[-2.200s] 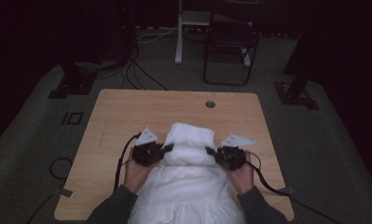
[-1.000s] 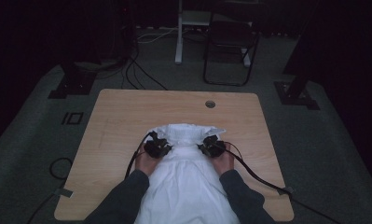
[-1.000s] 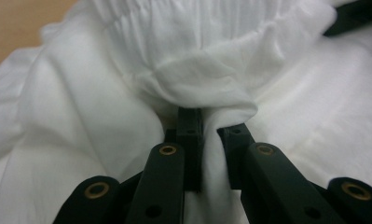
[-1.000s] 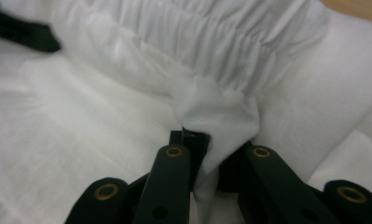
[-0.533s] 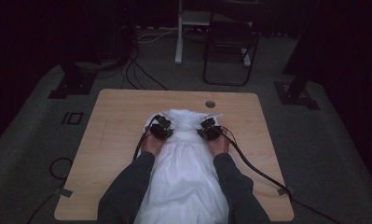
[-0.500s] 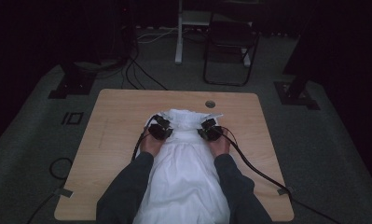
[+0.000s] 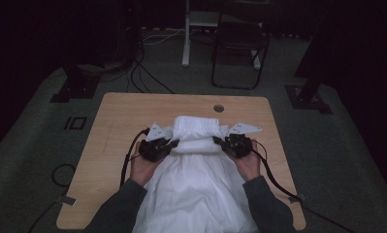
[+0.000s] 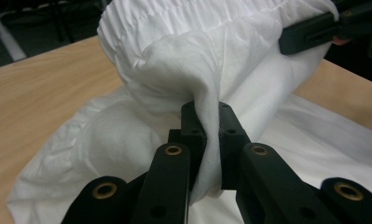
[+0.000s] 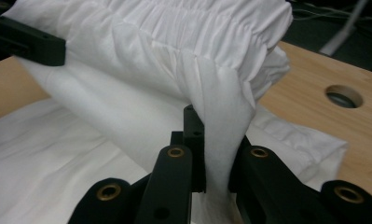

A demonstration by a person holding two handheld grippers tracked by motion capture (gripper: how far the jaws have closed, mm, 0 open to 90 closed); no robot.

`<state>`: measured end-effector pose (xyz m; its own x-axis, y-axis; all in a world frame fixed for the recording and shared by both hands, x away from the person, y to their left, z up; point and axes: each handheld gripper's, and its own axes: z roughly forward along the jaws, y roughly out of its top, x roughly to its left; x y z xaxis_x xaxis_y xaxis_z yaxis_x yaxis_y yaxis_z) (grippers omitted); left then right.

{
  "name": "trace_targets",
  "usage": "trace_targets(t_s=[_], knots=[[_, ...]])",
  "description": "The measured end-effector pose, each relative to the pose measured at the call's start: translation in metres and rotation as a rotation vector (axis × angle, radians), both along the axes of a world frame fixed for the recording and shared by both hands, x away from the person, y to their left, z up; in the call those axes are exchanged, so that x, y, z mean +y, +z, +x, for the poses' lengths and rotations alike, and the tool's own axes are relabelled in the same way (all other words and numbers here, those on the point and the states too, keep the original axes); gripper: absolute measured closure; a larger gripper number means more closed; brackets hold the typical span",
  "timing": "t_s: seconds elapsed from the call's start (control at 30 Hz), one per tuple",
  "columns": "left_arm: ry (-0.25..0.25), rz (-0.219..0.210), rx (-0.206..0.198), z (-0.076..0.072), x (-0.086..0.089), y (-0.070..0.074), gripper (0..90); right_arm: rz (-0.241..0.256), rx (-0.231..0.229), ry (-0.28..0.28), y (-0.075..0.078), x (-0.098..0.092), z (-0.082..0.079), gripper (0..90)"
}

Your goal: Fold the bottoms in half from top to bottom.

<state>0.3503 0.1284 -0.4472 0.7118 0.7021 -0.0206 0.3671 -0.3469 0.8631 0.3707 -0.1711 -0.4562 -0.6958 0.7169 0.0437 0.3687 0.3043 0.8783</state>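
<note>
— Looking at the white garment, I see it lies on the wooden table in front of the person, with its gathered waistband end lifted and rolled toward the far side. What worries you here?

— The grip. The left gripper has its jaws closed on a thin bunch of cloth, and the right gripper is closed on the cloth in the same way. Each one pinches only a small fold. If one hand pulls faster than the other, the fold can slip out and the lifted part will fall crooked.

— Could the cloth catch on something?

— Perhaps. The round hole in the table is near the waistband, but apart from it. The room is dark, so I cannot tell how many layers each gripper holds. If only the top layer is held, the lower layer may stay behind and wrinkle.
</note>
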Motion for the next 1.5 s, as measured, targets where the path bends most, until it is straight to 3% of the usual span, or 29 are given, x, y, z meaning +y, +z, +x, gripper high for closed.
trace_targets(t_s=[0.03, 0.07, 0.1, 0.13, 0.17, 0.2, 0.23, 0.27, 0.3, 0.33, 0.4, 0.43, 0.5, 0.57, 0.73, 0.87, 0.93, 0.97, 1.13, 1.17, 1.2, 1.23, 1.27, 1.3, 1.4, 1.5], knots=[[-0.027, 0.001, 0.009, -0.016, 0.003, -0.002, 85.4, 0.002, 0.000, 0.014, 0.000, -0.001, -0.010, 85.8], [-0.027, 0.001, 0.009, -0.016, 0.003, -0.002, 85.3, 0.006, 0.002, 0.024, -0.002, -0.002, -0.017, 85.8], [-0.035, -0.019, 0.050, -0.032, 0.006, -0.012, 85.4, 0.006, 0.009, 0.042, -0.007, -0.003, -0.030, 85.8], [-0.035, -0.019, 0.050, -0.032, 0.006, -0.012, 85.4, 0.006, 0.009, 0.042, -0.007, -0.003, -0.030, 85.8], [-0.043, 0.004, 0.085, -0.041, 0.005, -0.023, 85.4, -0.026, 0.036, 0.051, -0.023, -0.001, -0.047, 85.8], [-0.044, 0.013, 0.102, -0.046, 0.004, -0.031, 85.4, -0.050, 0.046, 0.059, -0.031, 0.000, -0.052, 85.8], [-0.062, 0.050, 0.172, -0.056, 0.002, -0.053, 85.3, -0.084, 0.074, 0.063, -0.045, 0.002, -0.059, 85.7], [-0.062, 0.050, 0.172, -0.056, 0.002, -0.053, 85.4, -0.098, 0.095, 0.068, -0.054, 0.002, -0.063, 85.7], [-0.061, 0.068, 0.223, -0.060, 0.001, -0.074, 85.4, -0.115, 0.132, 0.076, -0.067, 0.004, -0.067, 85.6], [-0.057, 0.082, 0.253, -0.060, 0.000, -0.085, 85.3, -0.126, 0.146, 0.077, -0.074, 0.004, -0.068, 85.5], [-0.054, 0.102, 0.262, -0.059, -0.001, -0.091, 85.3, -0.139, 0.184, 0.080, -0.088, 0.006, -0.068, 85.4], [-0.057, 0.126, 0.282, -0.053, -0.002, -0.103, 85.2, -0.139, 0.201, 0.074, -0.093, 0.008, -0.067, 85.3], [-0.069, 0.114, 0.296, -0.045, 0.002, -0.104, 85.1, -0.150, 0.206, 0.066, -0.097, 0.012, -0.064, 85.2], [-0.073, 0.158, 0.269, -0.037, 0.003, -0.102, 84.9, -0.144, 0.220, 0.067, -0.098, 0.015, -0.062, 85.0], [-0.060, 0.197, 0.254, -0.015, 0.004, -0.098, 84.5, -0.143, 0.216, 0.053, -0.100, 0.023, -0.056, 85.0], [-0.035, 0.231, 0.220, 0.010, 0.000, -0.097, 84.4, -0.149, 0.207, 0.032, -0.102, 0.028, -0.037, 85.0], [-0.029, 0.232, 0.218, 0.014, -0.001, -0.096, 84.3, -0.152, 0.201, 0.025, -0.102, 0.028, -0.030, 85.1], [-0.013, 0.231, 0.211, 0.023, -0.003, -0.096, 84.2, -0.157, 0.197, 0.007, -0.102, 0.029, -0.015, 85.1], [0.040, 0.226, 0.164, 0.056, -0.013, -0.098, 83.9, -0.202, 0.164, -0.038, -0.099, 0.030, 0.019, 85.0], [0.050, 0.223, 0.161, 0.060, -0.015, -0.098, 83.9, -0.226, 0.163, -0.050, -0.097, 0.031, 0.030, 85.0], [0.050, 0.223, 0.161, 0.060, -0.015, -0.098, 83.9, -0.226, 0.163, -0.050, -0.097, 0.031, 0.030, 85.0], [0.065, 0.225, 0.157, 0.069, -0.017, -0.098, 83.8, -0.263, 0.157, -0.068, -0.095, 0.033, 0.047, 84.8], [0.073, 0.227, 0.155, 0.072, -0.019, -0.098, 83.8, -0.263, 0.157, -0.068, -0.095, 0.033, 0.047, 84.8], [0.092, 0.220, 0.162, 0.080, -0.020, -0.098, 83.8, -0.260, 0.171, -0.085, -0.093, 0.034, 0.058, 84.7], [0.117, 0.209, 0.170, 0.086, -0.022, -0.097, 83.9, -0.239, 0.188, -0.101, -0.093, 0.033, 0.068, 84.7], [0.125, 0.189, 0.182, 0.081, -0.021, -0.095, 85.3, -0.232, 0.194, -0.103, -0.092, 0.031, 0.072, 85.1]])
